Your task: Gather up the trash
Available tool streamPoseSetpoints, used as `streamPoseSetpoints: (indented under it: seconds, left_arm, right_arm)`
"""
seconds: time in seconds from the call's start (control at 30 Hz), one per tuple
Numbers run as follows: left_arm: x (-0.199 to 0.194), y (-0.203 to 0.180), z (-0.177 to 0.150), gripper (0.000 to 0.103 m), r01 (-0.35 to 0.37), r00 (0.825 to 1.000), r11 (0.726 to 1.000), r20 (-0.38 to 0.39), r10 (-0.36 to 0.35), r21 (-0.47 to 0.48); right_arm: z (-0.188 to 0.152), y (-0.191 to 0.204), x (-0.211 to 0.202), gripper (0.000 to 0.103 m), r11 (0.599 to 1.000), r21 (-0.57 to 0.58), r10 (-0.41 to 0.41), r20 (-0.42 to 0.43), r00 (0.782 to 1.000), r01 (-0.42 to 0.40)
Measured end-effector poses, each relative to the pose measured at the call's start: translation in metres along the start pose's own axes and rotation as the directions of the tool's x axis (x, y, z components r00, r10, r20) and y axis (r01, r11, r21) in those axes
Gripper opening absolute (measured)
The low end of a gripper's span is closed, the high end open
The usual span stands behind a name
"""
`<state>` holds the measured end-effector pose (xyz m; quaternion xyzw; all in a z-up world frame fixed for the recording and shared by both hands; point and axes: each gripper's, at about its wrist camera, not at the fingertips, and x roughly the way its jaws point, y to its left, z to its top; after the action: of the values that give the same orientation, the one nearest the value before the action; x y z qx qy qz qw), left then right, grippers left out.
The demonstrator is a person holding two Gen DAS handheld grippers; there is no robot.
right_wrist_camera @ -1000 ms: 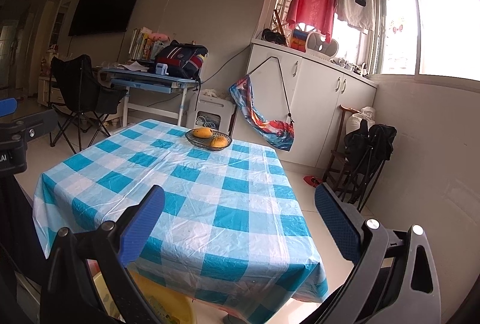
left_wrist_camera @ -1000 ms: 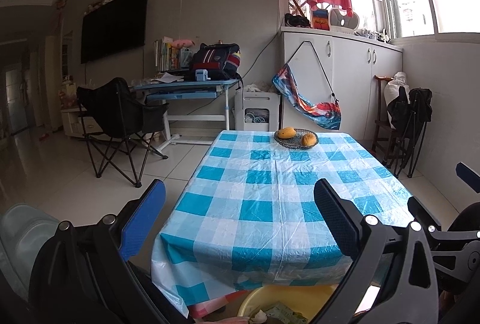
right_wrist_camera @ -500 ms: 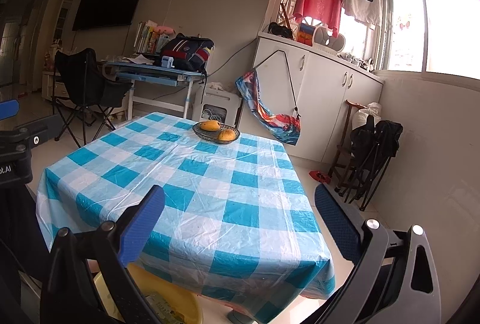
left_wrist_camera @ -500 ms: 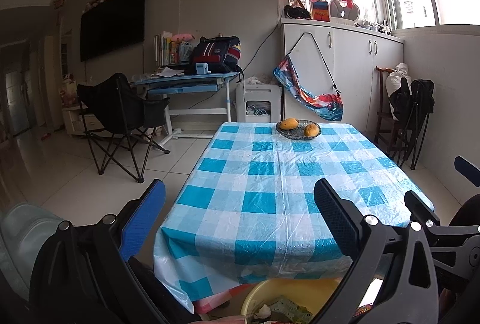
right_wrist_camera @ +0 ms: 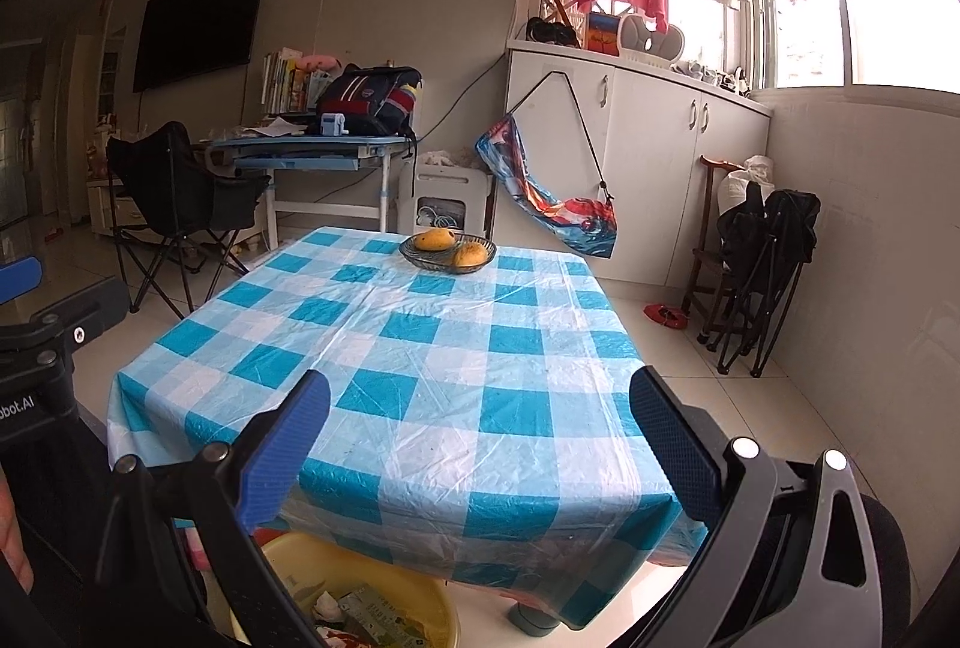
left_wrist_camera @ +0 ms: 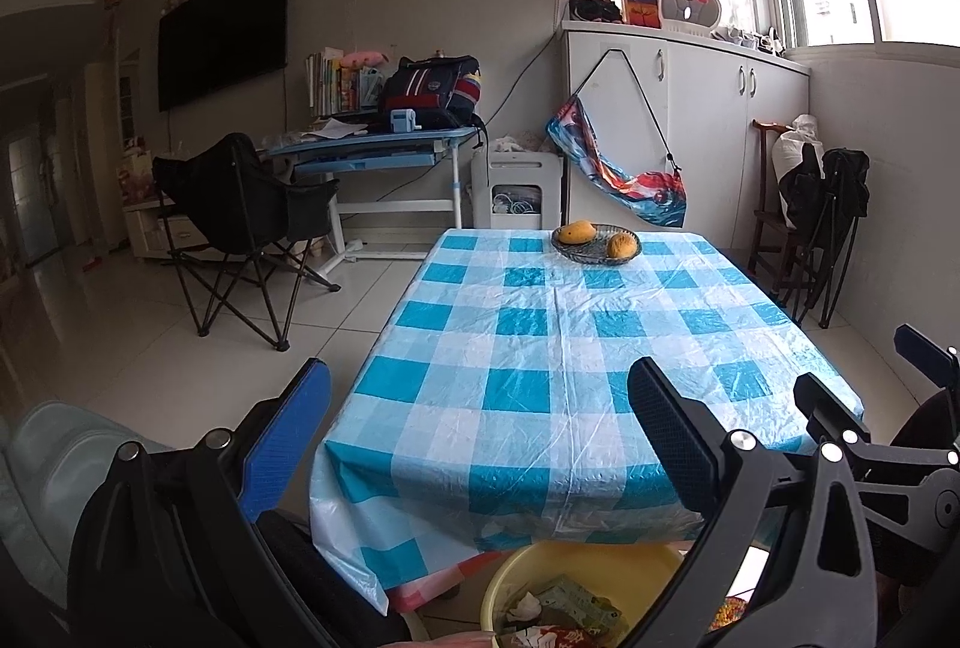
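Observation:
A yellow basin (left_wrist_camera: 600, 564) holding crumpled paper and wrappers (left_wrist_camera: 564, 603) sits on the floor below the table's near edge; it also shows in the right wrist view (right_wrist_camera: 384, 582). My left gripper (left_wrist_camera: 480, 408) is open and empty, held above the near end of the blue-checked tablecloth (left_wrist_camera: 570, 348). My right gripper (right_wrist_camera: 480, 408) is open and empty too, above the same near edge. The tablecloth (right_wrist_camera: 432, 348) carries no loose trash that I can see.
A wire fruit bowl with two mangoes (left_wrist_camera: 597, 243) stands at the table's far end. A black folding chair (left_wrist_camera: 240, 222) and a desk (left_wrist_camera: 372, 150) stand left; folded chairs (right_wrist_camera: 762, 264) lean on the right wall. White cabinets (right_wrist_camera: 630, 156) are behind.
Both grippers have drawn back and tilted down a little, so the table looks farther off and more of the yellow basin and its trash shows. Both stay open.

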<state>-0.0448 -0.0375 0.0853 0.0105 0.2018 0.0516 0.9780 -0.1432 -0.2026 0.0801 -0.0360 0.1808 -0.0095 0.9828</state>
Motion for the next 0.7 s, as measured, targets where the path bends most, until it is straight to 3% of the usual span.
streamPoseSetpoints:
  seconds: [0.7]
  left_arm:
    - [0.037,-0.028,0.017,0.096,0.008,0.995,0.999,-0.096,-0.003,0.053]
  right_arm:
    - [-0.005,-0.008,0.022,0.096,0.998,0.063,0.01,-0.095,0.995,-0.004]
